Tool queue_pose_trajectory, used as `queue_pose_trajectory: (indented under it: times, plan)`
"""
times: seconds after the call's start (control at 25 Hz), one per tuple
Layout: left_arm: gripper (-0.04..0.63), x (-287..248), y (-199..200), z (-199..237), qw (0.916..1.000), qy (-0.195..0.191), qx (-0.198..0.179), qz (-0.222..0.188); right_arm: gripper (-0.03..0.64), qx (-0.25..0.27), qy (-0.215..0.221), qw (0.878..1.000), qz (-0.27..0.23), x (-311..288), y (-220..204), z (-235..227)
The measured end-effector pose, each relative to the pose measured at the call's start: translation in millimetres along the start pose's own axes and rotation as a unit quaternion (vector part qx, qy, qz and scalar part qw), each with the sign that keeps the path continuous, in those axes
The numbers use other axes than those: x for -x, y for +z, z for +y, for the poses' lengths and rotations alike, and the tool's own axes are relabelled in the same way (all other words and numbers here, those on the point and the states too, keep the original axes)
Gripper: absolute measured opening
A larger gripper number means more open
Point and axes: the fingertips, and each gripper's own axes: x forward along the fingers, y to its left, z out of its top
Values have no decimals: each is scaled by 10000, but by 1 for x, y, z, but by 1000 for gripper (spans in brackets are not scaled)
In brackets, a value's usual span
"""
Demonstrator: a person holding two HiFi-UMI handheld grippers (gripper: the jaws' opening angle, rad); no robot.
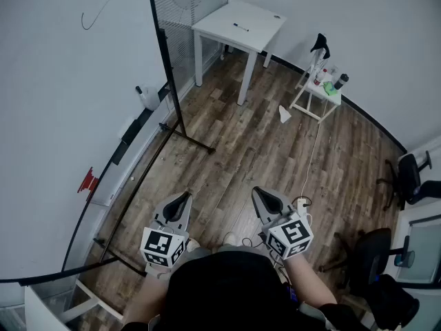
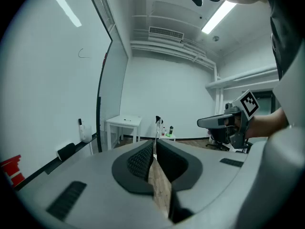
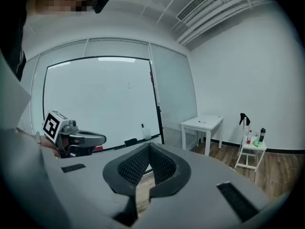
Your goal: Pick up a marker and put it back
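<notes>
The marker (image 1: 240, 27) is lying on top of the white surface (image 1: 262, 23), near its middle, touching nothing else. The left claw (image 1: 185, 196) is pointing toward that surface from well away, over the wood floor (image 1: 262, 143), its jaws pressing together with nothing between them. The right claw (image 1: 257, 192) is hanging beside it, also well away from the surface, jaws likewise meeting tip to tip and gripping nothing. A whiteboard (image 1: 62, 102) is standing to the left of the surface, and a small white stand (image 1: 311, 94) carrying bottles is sitting to its right.
</notes>
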Motion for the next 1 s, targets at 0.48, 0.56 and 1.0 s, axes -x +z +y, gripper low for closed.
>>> queue_pose_trajectory:
  times: [0.48,0.56,1.0]
  plan:
    - [25,-18,13,-40,10000,-41,-5,-16,29,-291,-167,9994,-115,36,-6,-30]
    - [26,-26,15,-41,10000,21,-22,-2,29,-325,-120,9993,-125,37,-6,-36]
    - [107,-95,23,-51,9994,316,14,110,28,-459,36,9986,-256,36,-9,-103]
